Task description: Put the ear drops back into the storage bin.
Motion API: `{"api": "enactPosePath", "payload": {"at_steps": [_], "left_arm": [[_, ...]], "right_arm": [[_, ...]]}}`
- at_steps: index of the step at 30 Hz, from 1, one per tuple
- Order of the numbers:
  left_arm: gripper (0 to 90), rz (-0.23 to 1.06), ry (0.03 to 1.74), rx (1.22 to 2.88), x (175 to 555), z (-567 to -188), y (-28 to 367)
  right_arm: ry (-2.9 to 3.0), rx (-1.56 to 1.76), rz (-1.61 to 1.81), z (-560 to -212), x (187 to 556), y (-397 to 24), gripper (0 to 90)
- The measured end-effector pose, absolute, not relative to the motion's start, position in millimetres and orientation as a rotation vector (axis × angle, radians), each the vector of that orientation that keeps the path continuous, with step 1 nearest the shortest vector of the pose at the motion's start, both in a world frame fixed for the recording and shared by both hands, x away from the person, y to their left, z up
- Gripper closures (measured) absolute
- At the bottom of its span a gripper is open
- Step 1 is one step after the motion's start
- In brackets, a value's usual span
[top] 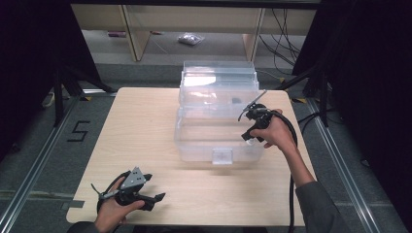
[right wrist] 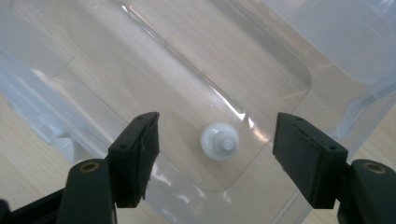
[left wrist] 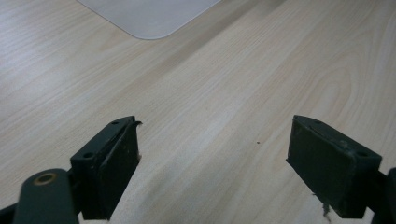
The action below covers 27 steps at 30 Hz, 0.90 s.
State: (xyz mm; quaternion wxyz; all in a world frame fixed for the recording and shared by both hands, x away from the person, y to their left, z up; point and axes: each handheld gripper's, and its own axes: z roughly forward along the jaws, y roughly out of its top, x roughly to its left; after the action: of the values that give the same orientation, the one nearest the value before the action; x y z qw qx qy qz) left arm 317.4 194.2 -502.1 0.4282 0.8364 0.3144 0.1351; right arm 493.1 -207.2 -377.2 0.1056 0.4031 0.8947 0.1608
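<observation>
Box [top: 218, 124], clear plastic with its lid raised at the back, is seen standing on the table [top: 145, 126] toward the far edge, right of the middle. A small white cap [right wrist: 220, 141] is seen through the gap between the right gripper's jaws, lying on the box's floor near a rounded corner. The right gripper [top: 252, 119] is held over the box's right side, its jaws spread wide with nothing between them. The left gripper [top: 145, 189] is held low near the table's near-left corner, its jaws likewise released, only bare wood being framed between them.
</observation>
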Motion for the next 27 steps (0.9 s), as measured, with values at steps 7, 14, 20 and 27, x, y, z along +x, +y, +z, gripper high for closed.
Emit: {"api": "enactPosePath", "payload": {"at_steps": [7,14,20,27], "left_arm": [[16.0,0.335,0.783,2.091,317.6,-502.0,194.5],[16.0,0.334,0.783,2.091,317.5,-502.1,194.4],[16.0,0.345,0.772,2.112,318.0,-501.3,195.8],[16.0,0.342,0.785,2.091,317.6,-502.1,194.3]], "right_arm": [[2.635,1.191,0.525,-368.1,478.4,-208.9,30.6],[2.63,1.169,0.582,-366.1,465.4,-210.4,29.5],[2.632,1.146,0.631,-364.9,451.1,-209.5,28.5],[2.625,1.09,0.702,-365.9,437.4,-210.9,27.8]]}}
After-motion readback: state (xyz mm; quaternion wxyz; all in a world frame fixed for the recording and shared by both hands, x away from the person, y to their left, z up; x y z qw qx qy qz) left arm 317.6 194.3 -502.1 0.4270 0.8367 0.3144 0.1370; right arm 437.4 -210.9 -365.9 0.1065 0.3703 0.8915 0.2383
